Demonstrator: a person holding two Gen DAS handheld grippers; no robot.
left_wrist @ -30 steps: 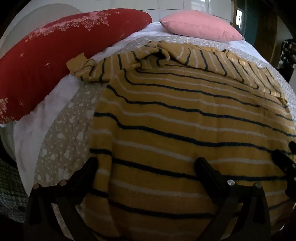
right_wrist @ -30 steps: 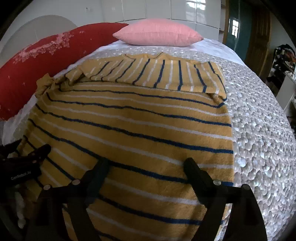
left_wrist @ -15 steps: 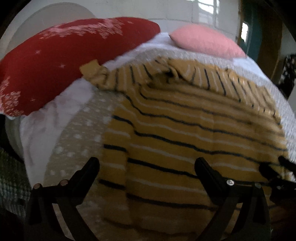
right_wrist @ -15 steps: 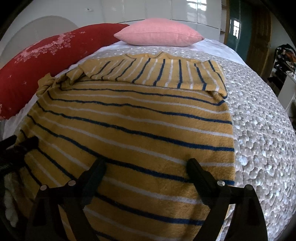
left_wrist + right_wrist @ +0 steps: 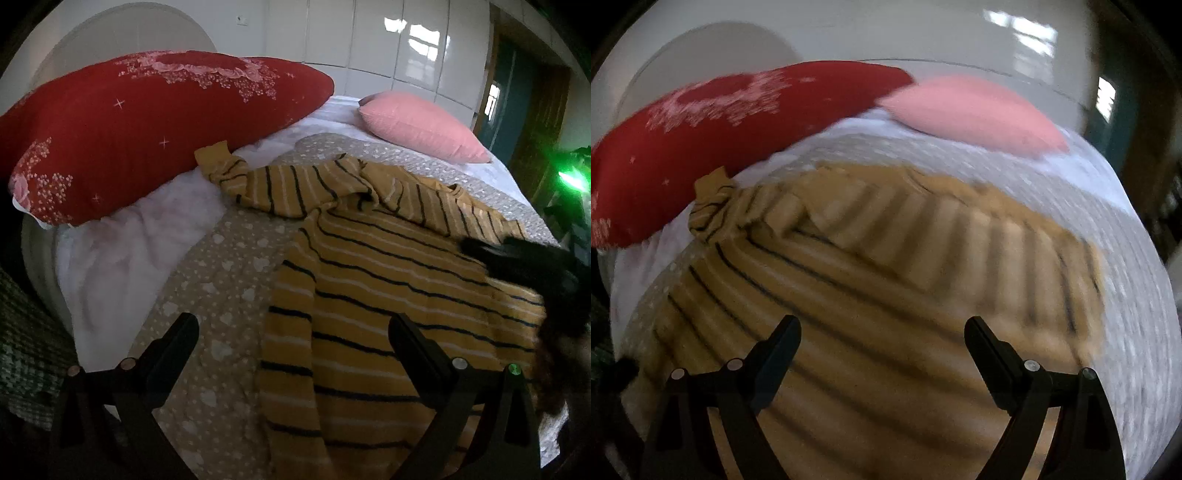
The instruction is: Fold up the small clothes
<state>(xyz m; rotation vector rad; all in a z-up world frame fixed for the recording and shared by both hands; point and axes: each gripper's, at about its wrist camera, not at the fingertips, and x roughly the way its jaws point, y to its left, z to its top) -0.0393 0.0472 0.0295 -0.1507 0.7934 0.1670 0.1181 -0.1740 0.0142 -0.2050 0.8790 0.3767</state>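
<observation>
Left wrist view: the striped sweater (image 5: 388, 295) lies flat on the bed (image 5: 229, 266), body spread toward the camera, with one sleeve (image 5: 258, 184) bunched at the far end of the sweater, its cuff touching the red pillow (image 5: 129, 129). A pink pillow (image 5: 417, 125) sits beyond the sweater, apart from it. The left tool (image 5: 293, 339) is spread wide and holds nothing; one finger is over the bed cover beside the sweater, the other over the sweater's body. A dark blurred form, judged to be the right tool (image 5: 524, 262), is over the sweater's far right part. Right wrist view: the frame is heavily motion-blurred. The sweater (image 5: 886, 295) fills the middle, and the bunched sleeve (image 5: 716, 210) lies at the sweater's far left corner, next to the red pillow (image 5: 720, 140); the pink pillow (image 5: 967, 110) lies beyond the sweater. The right tool (image 5: 882, 343) is spread wide and empty over the sweater's near half. Progress, as a judgement: the task is at an early stage. The upper section appears turned across the sweater's far end, but the body remains unfolded and the loose sleeve is not tucked. Limits: the sweater's near hem is cut off by both tools, the right edge is hidden in the left view, and blur prevents reading any fold lines in the right view.
</observation>
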